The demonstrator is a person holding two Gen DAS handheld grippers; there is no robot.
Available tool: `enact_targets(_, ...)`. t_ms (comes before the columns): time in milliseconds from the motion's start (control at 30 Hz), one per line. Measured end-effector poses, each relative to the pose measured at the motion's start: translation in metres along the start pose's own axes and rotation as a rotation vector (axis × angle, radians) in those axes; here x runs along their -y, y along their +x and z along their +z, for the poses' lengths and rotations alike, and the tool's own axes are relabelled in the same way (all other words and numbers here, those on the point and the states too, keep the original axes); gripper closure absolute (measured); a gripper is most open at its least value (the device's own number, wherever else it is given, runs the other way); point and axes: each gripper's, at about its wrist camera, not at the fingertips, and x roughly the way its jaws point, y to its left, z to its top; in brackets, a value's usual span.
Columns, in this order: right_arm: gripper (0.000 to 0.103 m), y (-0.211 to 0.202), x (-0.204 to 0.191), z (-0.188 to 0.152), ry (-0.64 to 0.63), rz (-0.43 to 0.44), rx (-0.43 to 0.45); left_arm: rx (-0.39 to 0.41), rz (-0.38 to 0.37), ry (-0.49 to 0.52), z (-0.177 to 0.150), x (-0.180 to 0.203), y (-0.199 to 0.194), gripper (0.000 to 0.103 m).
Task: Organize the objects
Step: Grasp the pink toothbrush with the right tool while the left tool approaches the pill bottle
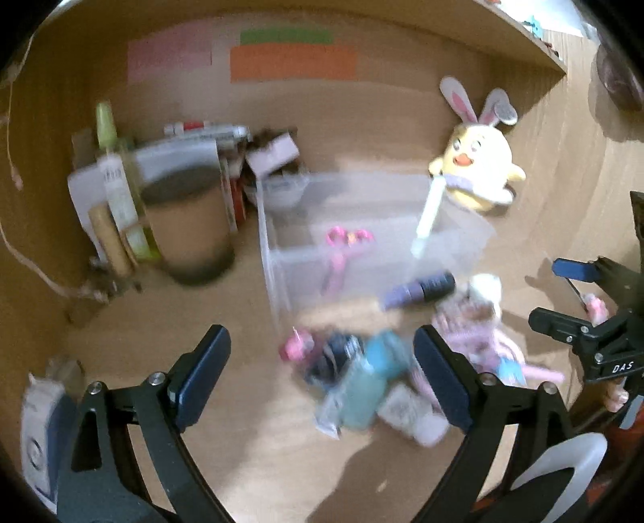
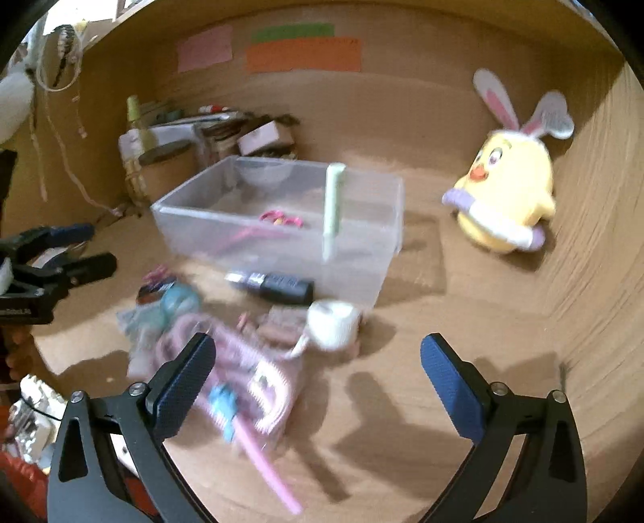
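Observation:
A clear plastic bin (image 1: 362, 249) (image 2: 209, 225) stands on the wooden desk, holding pink scissors (image 1: 342, 245) (image 2: 277, 219) and a pale green tube (image 1: 428, 213) (image 2: 333, 205) that leans on its wall. In front of it lie a dark cylinder (image 1: 422, 287) (image 2: 277, 283), a white tape roll (image 2: 332, 324), a pink coiled cable (image 2: 241, 362) and teal packets (image 1: 370, 374) (image 2: 173, 305). My left gripper (image 1: 322, 374) is open above the packets. My right gripper (image 2: 318, 386) is open, right of the cable, and also shows in the left wrist view (image 1: 571, 297).
A yellow plush chick with bunny ears (image 1: 477, 161) (image 2: 507, 193) sits at the back right. A brown round container (image 1: 185, 225), bottles (image 1: 116, 181) and boxes (image 1: 273, 153) crowd the back left. Coloured notes (image 1: 294, 60) hang on the back wall. A shelf (image 1: 523, 36) hangs above.

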Motion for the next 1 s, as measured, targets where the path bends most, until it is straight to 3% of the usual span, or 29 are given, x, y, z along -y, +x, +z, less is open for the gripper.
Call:
enact_targets(133, 0.017, 0.000, -0.008, -0.018, -0.012, 0.048, -0.029, -0.055, -0.016, -0.006, -0.023, 0.007, 0.003, 0.023)
enact_targets(200, 0.023, 0.003, -0.014, -0.025, -0.018, 0.072, -0.051, -0.078, -0.031, -0.013, -0.032, 0.010, 0.005, 0.024)
enact_targets(333, 0.047, 0.012, -0.024, -0.034, -0.028, 0.112, -0.104, -0.115, -0.072, -0.029, -0.043, 0.015, 0.007, 0.025)
enact_targets(500, 0.056, 0.015, -0.030, -0.039, -0.042, 0.104, -0.115, -0.135, -0.095, -0.010, -0.053, 0.022, 0.006, 0.025)
enact_targets(767, 0.080, 0.009, -0.023, -0.040, -0.028, 0.085, -0.117, -0.136, -0.106, 0.142, -0.060, 0.049, 0.013, 0.025)
enact_targets(1000, 0.087, 0.000, -0.021, -0.043, -0.039, 0.069, -0.108, -0.132, -0.125, 0.164, -0.054, 0.055, 0.028, 0.043)
